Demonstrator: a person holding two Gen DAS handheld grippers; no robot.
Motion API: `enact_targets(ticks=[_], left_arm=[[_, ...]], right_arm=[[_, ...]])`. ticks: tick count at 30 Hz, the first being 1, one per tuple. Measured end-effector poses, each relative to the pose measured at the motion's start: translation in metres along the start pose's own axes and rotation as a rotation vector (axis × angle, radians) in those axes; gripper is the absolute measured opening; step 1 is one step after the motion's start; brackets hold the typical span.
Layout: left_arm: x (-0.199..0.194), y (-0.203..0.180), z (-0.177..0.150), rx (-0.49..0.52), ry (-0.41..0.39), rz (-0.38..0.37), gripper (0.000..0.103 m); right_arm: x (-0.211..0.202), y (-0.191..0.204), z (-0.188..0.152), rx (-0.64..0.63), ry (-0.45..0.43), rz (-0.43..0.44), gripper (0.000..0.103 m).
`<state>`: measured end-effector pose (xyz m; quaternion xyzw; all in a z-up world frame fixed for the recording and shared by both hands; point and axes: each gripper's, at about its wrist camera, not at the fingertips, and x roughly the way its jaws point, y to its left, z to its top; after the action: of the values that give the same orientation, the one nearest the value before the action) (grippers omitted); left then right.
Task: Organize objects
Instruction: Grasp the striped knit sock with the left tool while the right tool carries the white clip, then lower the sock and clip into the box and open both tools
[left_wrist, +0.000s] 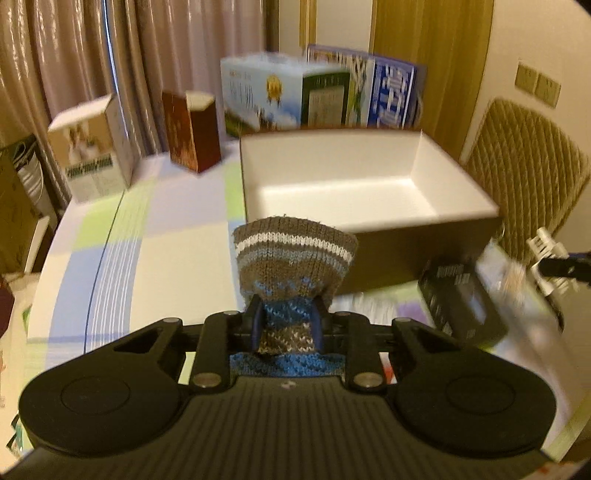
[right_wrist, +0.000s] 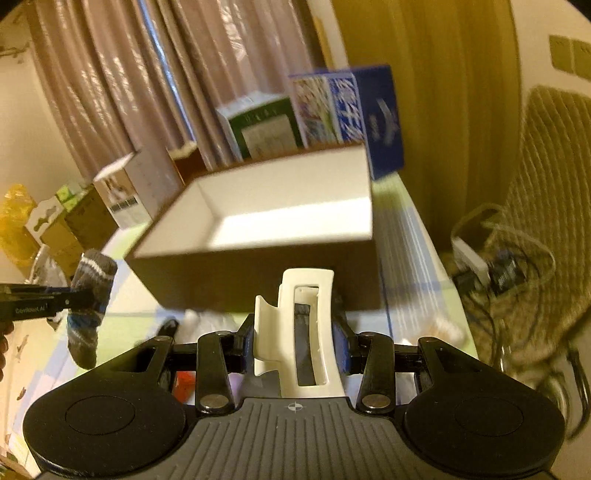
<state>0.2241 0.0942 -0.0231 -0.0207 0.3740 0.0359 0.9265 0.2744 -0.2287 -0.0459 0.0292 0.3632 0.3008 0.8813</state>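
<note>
Left gripper (left_wrist: 286, 325) points downward, jaws pinched tight on the knitted sock (left_wrist: 291, 258). Right gripper (right_wrist: 295, 343), over at its three o'clock, tilts downward too, jaws clamped on the white hair clip (right_wrist: 306, 332).

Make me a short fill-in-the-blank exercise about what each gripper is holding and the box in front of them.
1. The left gripper is shut on a knitted striped ____.
2. The right gripper is shut on a white hair ____.
3. The open brown box on the table has a white inside that is ____.
4. The hair claw clip is ____ the box, not inside it.

Missing words: sock; claw clip; empty; outside
</note>
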Motion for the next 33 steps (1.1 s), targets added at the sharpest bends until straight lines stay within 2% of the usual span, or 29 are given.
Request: enact_targets(ticks=[9, 13, 21, 29, 33], left_arm=[[0.027, -0.024, 0.079, -0.021, -0.075, -0.056, 0.022], [0.054, -0.043, 0.108, -0.027, -0.066, -0.079, 0.022], [0.131, -0.067, 0.133, -0.076, 0.049, -0.1, 0.022], [0.196, -0.067, 0.131, -0.178, 0.174, -0.095, 0.024], [0.215, -0.071, 0.123, -0.166, 0.237, -0.096, 0.026]], right_arm=[[0.033, 0.009, 0.064, -0.074, -0.088, 0.036, 0.038], [0.06, 0.01, 0.086, -0.068, -0.09, 0.051, 0.038], [0.119, 0.005, 0.114, -0.025, -0.041, 0.038, 0.038], [0.165, -0.012, 0.111, 0.037, 0.055, -0.008, 0.038], [0.179, -0.015, 0.106, 0.04, 0.094, -0.017, 0.038]])
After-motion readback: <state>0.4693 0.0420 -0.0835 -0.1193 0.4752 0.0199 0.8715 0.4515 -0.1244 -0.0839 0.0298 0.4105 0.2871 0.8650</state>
